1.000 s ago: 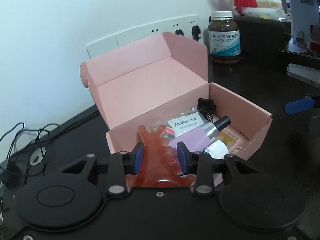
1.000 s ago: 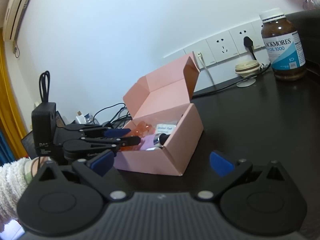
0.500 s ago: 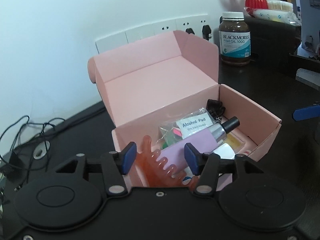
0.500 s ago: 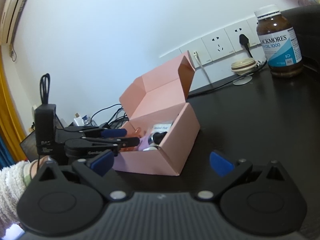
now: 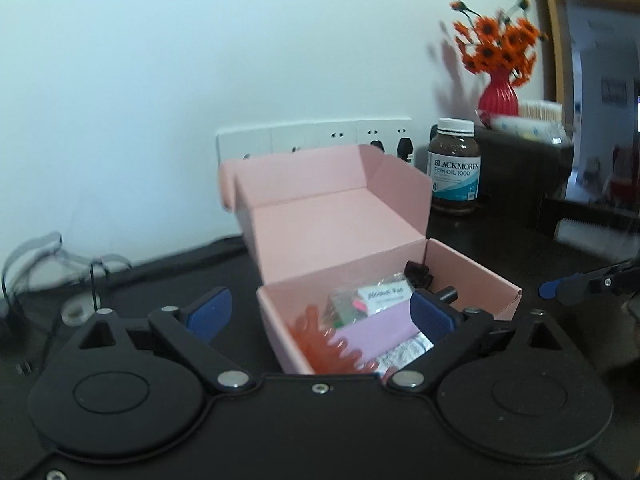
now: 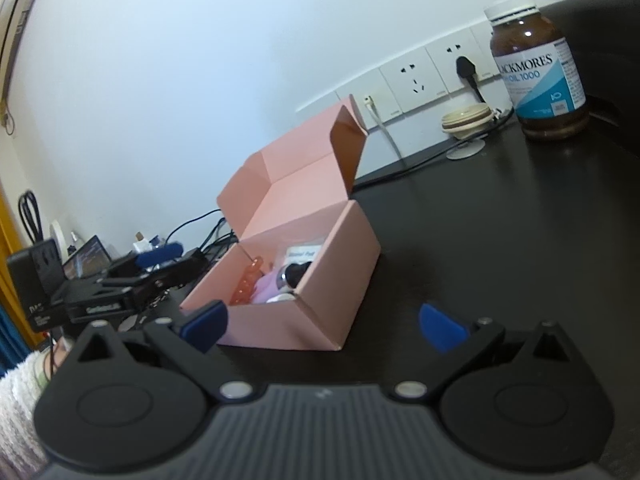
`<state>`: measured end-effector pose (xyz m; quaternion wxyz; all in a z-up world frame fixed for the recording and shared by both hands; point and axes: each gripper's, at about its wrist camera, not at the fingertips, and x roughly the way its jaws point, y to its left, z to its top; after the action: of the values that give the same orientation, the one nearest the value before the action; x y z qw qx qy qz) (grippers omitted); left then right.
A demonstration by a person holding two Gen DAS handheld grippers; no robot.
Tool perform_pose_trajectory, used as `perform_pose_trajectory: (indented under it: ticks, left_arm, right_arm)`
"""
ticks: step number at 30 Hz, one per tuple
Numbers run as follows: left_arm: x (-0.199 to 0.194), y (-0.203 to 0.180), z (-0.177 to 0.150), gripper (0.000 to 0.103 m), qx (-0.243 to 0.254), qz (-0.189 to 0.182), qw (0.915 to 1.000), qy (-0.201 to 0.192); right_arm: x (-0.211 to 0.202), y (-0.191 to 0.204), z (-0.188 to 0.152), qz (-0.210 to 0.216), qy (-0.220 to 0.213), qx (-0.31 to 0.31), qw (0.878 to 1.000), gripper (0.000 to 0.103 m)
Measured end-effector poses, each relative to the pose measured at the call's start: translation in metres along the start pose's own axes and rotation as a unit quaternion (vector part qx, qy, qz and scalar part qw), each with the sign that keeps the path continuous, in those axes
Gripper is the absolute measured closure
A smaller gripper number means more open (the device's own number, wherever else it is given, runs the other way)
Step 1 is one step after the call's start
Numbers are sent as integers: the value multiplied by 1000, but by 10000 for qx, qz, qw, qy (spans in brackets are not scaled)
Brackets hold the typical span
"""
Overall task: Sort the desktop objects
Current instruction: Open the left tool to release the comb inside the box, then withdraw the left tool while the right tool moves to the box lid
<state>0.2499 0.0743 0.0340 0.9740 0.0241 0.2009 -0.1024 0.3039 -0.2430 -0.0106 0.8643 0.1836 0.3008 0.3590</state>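
Observation:
An open pink box [image 5: 472, 276] [image 6: 340, 280] stands on the dark desk with its lid up. Inside lie an orange comb [image 5: 320, 344] [image 6: 248, 284], a purple bottle with a black cap [image 5: 380, 330], an alcohol pad packet [image 5: 384, 296] and a small black item [image 5: 418, 272]. My left gripper [image 5: 320, 314] is open and empty, just in front of the box's near wall. My right gripper [image 6: 324, 320] is open and empty, in front of the box's right side. The left gripper also shows in the right wrist view [image 6: 156, 266].
A brown Blackmores fish oil bottle [image 5: 454, 172] [image 6: 538, 68] stands at the back right by the wall sockets [image 6: 416, 80]. A red vase of orange flowers [image 5: 498, 96] stands on a dark cabinet. Cables [image 5: 40, 256] lie at the left. A small cream dish [image 6: 466, 118] sits near the sockets.
My left gripper let go of the orange comb, which now lies in the box. The gripper opened wide and drew back from the box. The right gripper barely moved.

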Motion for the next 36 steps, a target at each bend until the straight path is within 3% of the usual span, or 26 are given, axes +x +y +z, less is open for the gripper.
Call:
perform_pose_trajectory:
  ticks: [8,12,17,20,24,29,36]
  left_arm:
    - [-10,6,-20,5,-133,-648,9972,-350]
    - [-14,4,-23,5,8,-684,9969,-399]
    - [-13,7,-28,5,-224,-912,9950,-328]
    - [-10,1,-28,5,-150,-857,9961,-165]
    - [-9,-3,-28,5,-113,-854,9962,-112]
    - [-4,-3,-30,5,-174,-762,9969,11]
    - [-1,-1,-30,5,-231,-758,9968,73]
  right_arm:
    - [1,-9,1,-143,15,279,9995,1]
    - [1,-14,3,-165,27,488,9987,1]
    - [6,-11,14,-307,279,611,9973,1]
    - [14,-4,34,-266,513,688,9960,1]
    - [25,8,68,-11,463,861,9952,1]
    - [62,15,106,-43,454,821,9956,1]
    - [113,5,123,56,579,1199,9911,1]
